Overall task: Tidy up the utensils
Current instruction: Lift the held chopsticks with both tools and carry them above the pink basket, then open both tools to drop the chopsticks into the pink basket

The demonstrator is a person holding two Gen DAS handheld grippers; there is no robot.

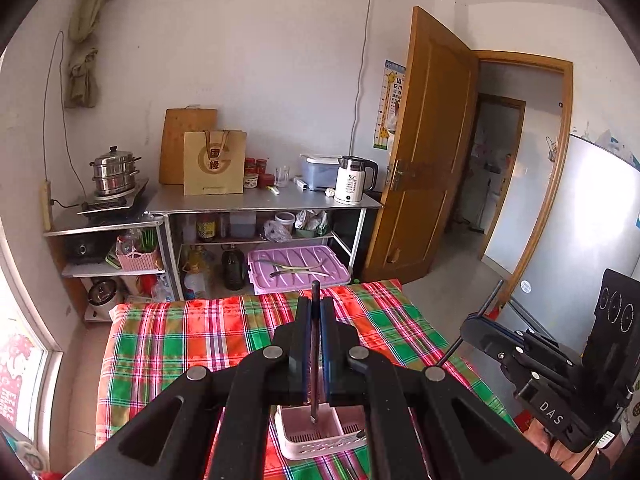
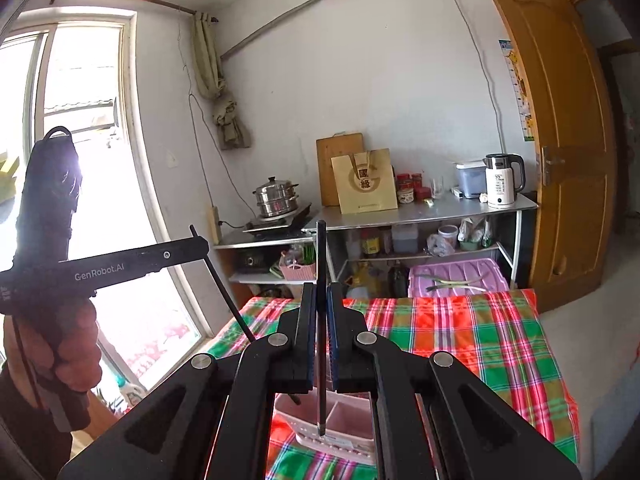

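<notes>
- Your left claw point(image 1: 315, 308) is closed on a dark chopstick point(image 1: 314, 360); the stick runs between the pads, its top poking out past the fingertips and its lower end hanging above the pink holder point(image 1: 320, 436).
- Your right claw point(image 2: 320, 296) is likewise closed on a second chopstick point(image 2: 321, 340) — top above the fingertips, lower tip over the same holder point(image 2: 340, 428), seen from the other side.
- The holder sits on the plaid cloth point(image 1: 180, 344) at the near edge of the desk, directly beneath both claws; it is split into compartments with a slotted floor, and I cannot tell which compartment either tip is over.
- In the left view your right claw point(image 1: 476, 320) shows at the right edge with its stick crossing it at a slant; a hand point(image 1: 544, 436) grips the handle below.
- In the right view your left claw point(image 2: 196, 242) shows at the left, stick angled down toward the cloth; your hand point(image 2: 76, 348) is wrapped round its handle.
- Beyond the desk lies a purple lid point(image 1: 298, 268) with some metal utensils point(image 1: 296, 268) on it — well apart from the holder; what kind they are I cannot tell.
</notes>
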